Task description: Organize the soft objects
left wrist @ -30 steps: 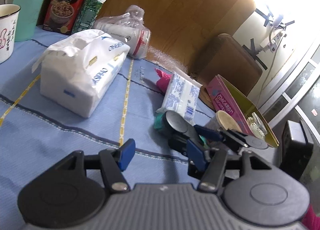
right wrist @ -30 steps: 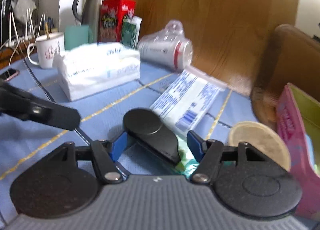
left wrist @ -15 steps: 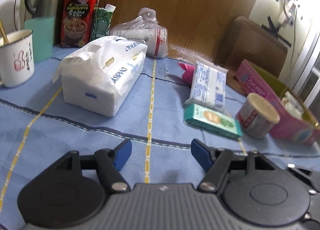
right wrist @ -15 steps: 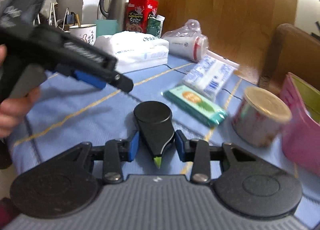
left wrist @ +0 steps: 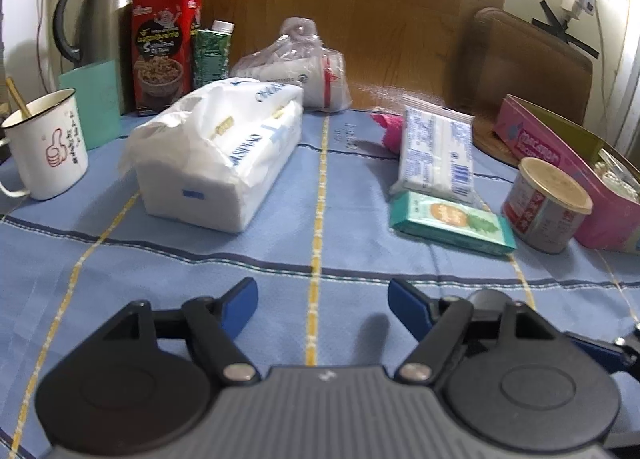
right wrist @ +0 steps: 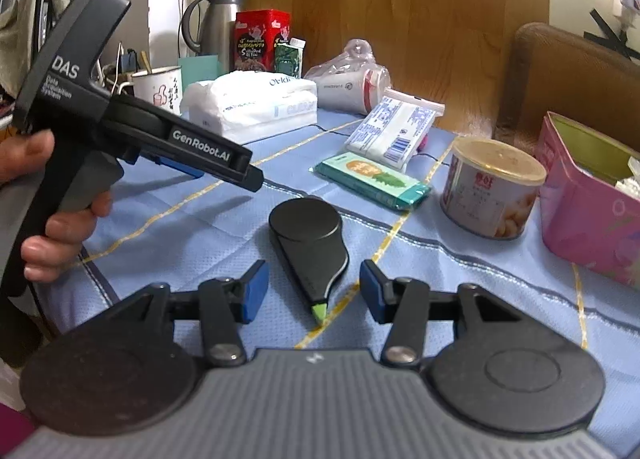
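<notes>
Two grippers are in play above the blue checked tablecloth, and reading across from the left we first pass the white enamel mug, which is hard and no business of ours. Next comes the big soft tissue pack, lying on its side just ahead and to the left of our left gripper, whose blue fingers stand spread apart with nothing between them. Near the middle and further back sits a bagged stack of paper cups, and to its right the flat white-and-blue packet rests with its near end touching the green wipes pack. Rightmost are the tin can and the pink box. Our right gripper is likewise parted and holds nothing; a black highlighter lies on the cloth just in front of its fingers, free of them. We judge the soft packs are yet to be gathered, so the left gripper should approach the tissue pack squarely, straddle its narrower side, and close gently enough to hold the wrapper without crushing it.
</notes>
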